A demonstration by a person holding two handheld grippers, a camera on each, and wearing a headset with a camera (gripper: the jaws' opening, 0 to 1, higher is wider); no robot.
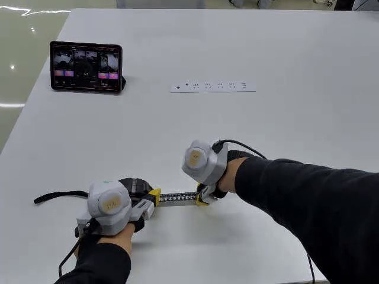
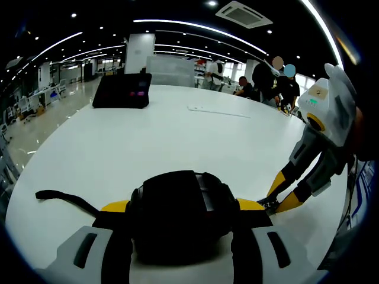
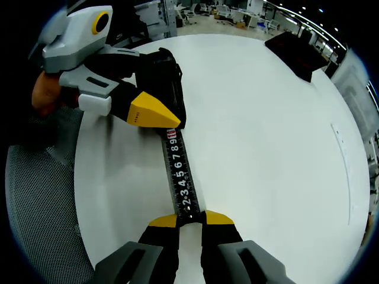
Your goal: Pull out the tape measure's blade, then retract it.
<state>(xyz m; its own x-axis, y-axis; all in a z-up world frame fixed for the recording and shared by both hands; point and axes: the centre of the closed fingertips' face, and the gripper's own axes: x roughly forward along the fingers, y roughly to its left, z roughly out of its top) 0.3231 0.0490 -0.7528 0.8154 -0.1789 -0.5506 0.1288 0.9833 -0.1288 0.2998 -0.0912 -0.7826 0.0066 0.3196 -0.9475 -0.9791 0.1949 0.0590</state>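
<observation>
A black tape measure (image 1: pixel 135 188) sits between the jaws of the left tongs (image 2: pixel 182 206), which are clenched on its case from both sides, yellow tips pressing the body. From the case mouth, just beside one of those yellow tips, the blade (image 3: pixel 180 177) runs out flat in a short straight line to the right tongs (image 3: pixel 189 219). These are closed to a narrow pinch on the blade's free end, with printed numerals readable between the two pairs of tongs.

The pull-out looks partly done: only a short stretch of blade shows, so more drawing out may be wanted. The retraction remains to be done, since the blade is out and held at its end.

A black strap (image 1: pixel 59 196) trails from the case on the side away from the right tongs. Everything rests on a white surface (image 1: pixel 266 118). Well beyond both tongs, a dark tablet (image 1: pixel 86 66) stands propped up, and a paper strip (image 1: pixel 214 86) lies flat.
</observation>
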